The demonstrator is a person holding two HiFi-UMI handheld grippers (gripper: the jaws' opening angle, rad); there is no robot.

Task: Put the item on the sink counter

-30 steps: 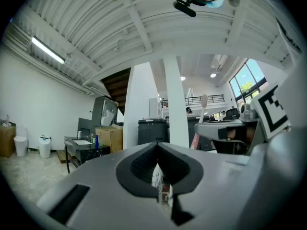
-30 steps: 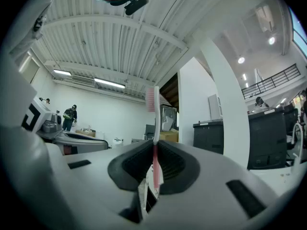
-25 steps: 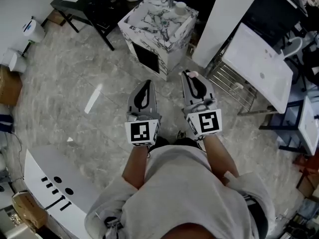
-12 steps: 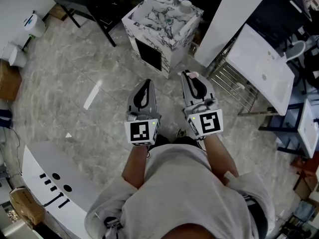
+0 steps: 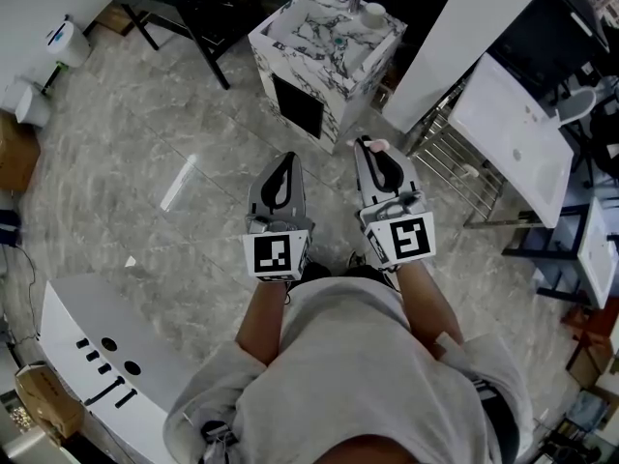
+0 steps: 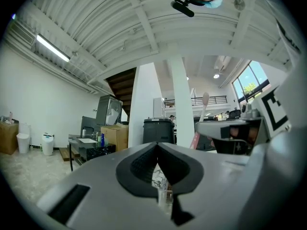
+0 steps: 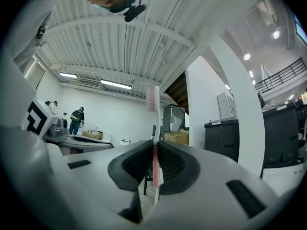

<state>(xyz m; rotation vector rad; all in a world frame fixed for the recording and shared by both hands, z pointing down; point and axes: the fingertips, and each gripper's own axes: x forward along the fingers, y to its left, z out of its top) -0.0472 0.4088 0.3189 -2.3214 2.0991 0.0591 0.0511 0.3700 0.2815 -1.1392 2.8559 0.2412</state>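
Since the left gripper (image 5: pixel 287 162) carries nothing, its dark pads pressed together at the tips with only a thin slit below them, it has no part in the job so far. That slit lets a sliver of marble pattern through in the left gripper view (image 6: pixel 157 147).

Ahead of it, across a stretch of grey stone floor (image 5: pixel 145 182), stands the white-and-grey marbled sink counter (image 5: pixel 300 29), well apart from both grippers. Nothing of the task's own has been set on it yet. Its far edge is cut off by the top of the head view. The small things at its back corner are hard to read: a round white cup (image 5: pixel 372 10) and beside it what may be a tap.

Further right, the right gripper (image 5: pixel 368 151) pinches the pink-and-white plastic toothbrush (image 7: pixel 152 98) by its handle, bristle end standing upright above the jaws in the right gripper view (image 7: pixel 154 147). From the head view only its pink tip (image 5: pixel 376 145) pokes past the jaws. The lower end of the handle is buried between the pads.

So the pick-up looks done. The carry to the counter, the lowering and the release are all left, as I judge it. The right gripper view does not show the counter at all.

At the far right a white rectangular basin (image 5: pixel 513 133) runs partly out of frame.
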